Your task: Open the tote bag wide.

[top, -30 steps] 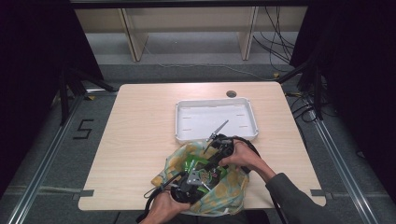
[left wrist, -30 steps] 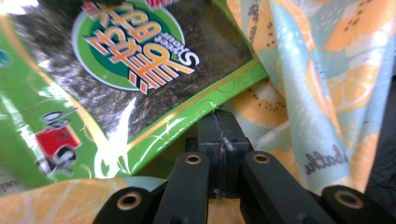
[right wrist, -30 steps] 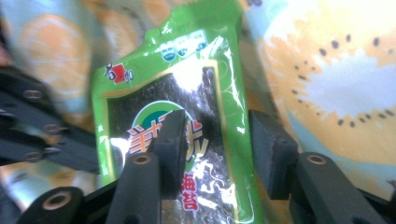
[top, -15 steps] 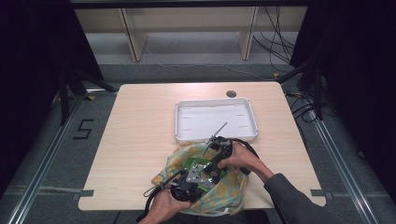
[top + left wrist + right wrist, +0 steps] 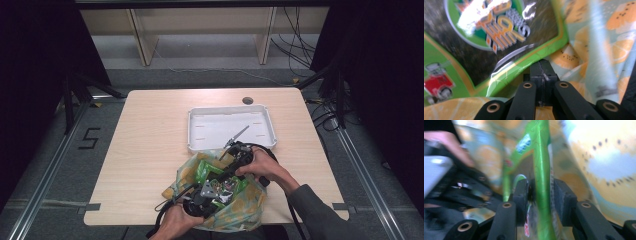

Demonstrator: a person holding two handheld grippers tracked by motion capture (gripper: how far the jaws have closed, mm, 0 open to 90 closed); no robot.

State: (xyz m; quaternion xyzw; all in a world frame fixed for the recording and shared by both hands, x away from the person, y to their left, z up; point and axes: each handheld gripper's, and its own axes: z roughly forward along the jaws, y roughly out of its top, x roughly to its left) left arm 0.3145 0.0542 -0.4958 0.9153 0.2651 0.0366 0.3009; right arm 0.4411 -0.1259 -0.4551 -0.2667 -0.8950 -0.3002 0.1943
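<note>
step: lift green snack packet out of orange-print bag | place: table's 6 o'clock edge, white tray at bag's 12 | left gripper: jaws pressed together, what they pinch unclear | right gripper: half-closed around packet edge | advice: clamp fully first, pull straight up, pin bag down.

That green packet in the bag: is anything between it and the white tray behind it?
Mostly the bag itself. The green packet lies inside its open mouth, so the patterned rim stands between it and the white tray just beyond. The right tool has the packet's edge between its jaws. The tray's floor looks bare, with nothing to block it.
</note>
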